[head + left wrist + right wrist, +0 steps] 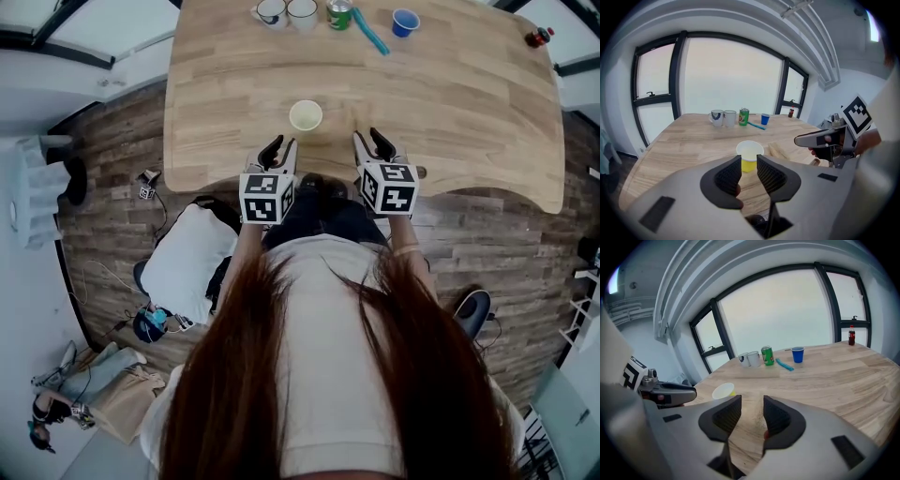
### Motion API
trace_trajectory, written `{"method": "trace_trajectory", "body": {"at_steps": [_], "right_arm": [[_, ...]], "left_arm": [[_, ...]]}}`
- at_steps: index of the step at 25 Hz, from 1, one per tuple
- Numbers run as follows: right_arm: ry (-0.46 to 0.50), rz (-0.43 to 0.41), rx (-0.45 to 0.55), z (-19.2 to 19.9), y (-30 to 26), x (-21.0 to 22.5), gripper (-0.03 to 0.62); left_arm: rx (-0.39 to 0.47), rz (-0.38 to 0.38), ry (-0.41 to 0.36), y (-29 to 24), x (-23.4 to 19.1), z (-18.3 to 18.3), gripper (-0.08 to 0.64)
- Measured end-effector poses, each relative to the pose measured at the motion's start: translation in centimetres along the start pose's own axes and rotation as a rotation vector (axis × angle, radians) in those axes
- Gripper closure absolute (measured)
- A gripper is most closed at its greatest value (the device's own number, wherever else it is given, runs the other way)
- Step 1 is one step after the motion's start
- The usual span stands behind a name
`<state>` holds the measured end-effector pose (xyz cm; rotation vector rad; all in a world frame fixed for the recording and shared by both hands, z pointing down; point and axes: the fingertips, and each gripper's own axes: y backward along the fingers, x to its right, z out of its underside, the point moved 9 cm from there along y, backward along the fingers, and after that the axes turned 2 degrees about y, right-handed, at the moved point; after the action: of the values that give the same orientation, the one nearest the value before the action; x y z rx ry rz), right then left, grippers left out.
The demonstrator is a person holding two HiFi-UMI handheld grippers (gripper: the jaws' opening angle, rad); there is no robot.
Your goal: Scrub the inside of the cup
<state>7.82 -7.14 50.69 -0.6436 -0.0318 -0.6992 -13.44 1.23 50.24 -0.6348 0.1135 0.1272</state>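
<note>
Jaws: left gripper stands part open with nothing between the pads. Its own view shows the gap lined up on the yellow cup, which is ahead of the tips and not touched. Right gripper is also part open and empty, with only bare table in its gap.

Cup: upright, mouth up, alone on the near half of the table. It sits just beyond your left gripper and to the left of your right one.

Far edge, left to right: two mugs, a green can, a teal long-handled tool that is probably the brush, a blue cup. A small red bottle stands well off at the right corner.

Step in hand, as judged: the approach. Nothing is held and no scrubbing has begun.
- Bring your left jaws around the cup wall low down. It looks light and thin, so close gently or it may buckle or skid away.
- Keep it upright and pinned to the table.
- Send your right gripper across for the teal tool. Take it by the handle end and keep clear of the can and the blue cup on either side.

Pose: you hold both grippers side by side at the near table edge, near each other. They point forward and tilt down toward the tabletop, with the marker cubes facing up.
</note>
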Motion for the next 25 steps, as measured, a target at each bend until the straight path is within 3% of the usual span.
{"method": "trace_trajectory", "body": {"at_steps": [16,25], "right_arm": [[-0.149,0.074,-0.064,1.4,-2.6,0.5,0.362],[-0.171,0.135,-0.097,2.3,-4.3,0.5,0.339]], "left_arm": [[-0.100,0.125,-0.103,-4.8,-1.5,0.9,0.304],[-0.125,0.158,-0.147,-7.3,-1.9,1.6,0.268]]}}
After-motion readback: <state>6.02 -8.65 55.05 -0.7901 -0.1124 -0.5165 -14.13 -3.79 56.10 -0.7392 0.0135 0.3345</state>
